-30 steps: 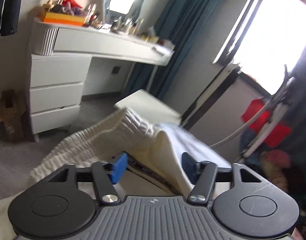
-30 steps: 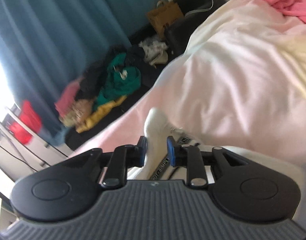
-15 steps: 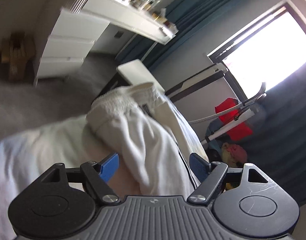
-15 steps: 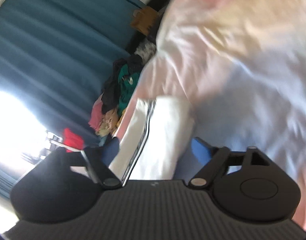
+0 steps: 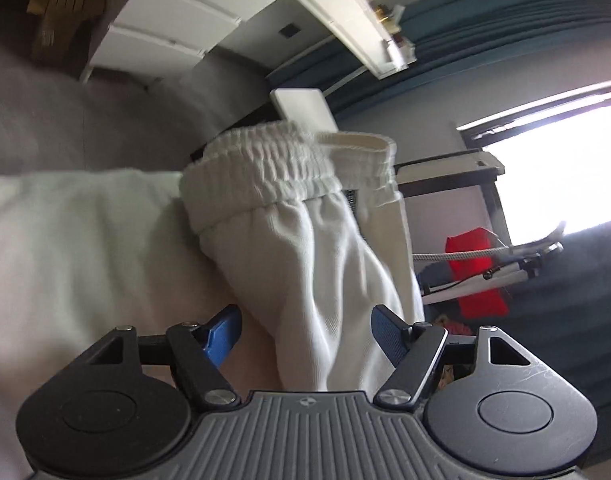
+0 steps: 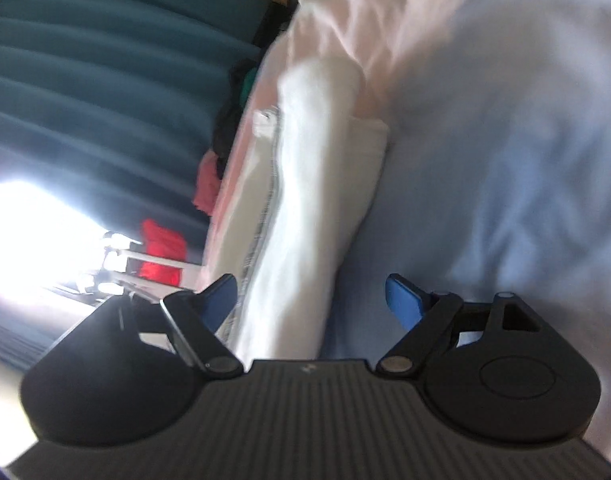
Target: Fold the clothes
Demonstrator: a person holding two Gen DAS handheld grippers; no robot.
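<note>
Left wrist view: the white pants [image 5: 305,216] lie folded along the edge of the bed [image 5: 73,232], so they stay flat. The left tongs [image 5: 305,330] are closing, cloth between them but not pinched. The right tongs [image 6: 311,302] are wide apart, touching nothing, over one end.

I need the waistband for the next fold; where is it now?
In the left wrist view, the elastic waistband lies upper centre on the bed, near its edge.

A white dresser [image 5: 177,28] stands on grey floor [image 5: 65,120]; teal curtains [image 6: 85,60] flank a bright window [image 5: 553,168]; a pale-sheeted bed [image 6: 505,120] fills the foreground.
</note>
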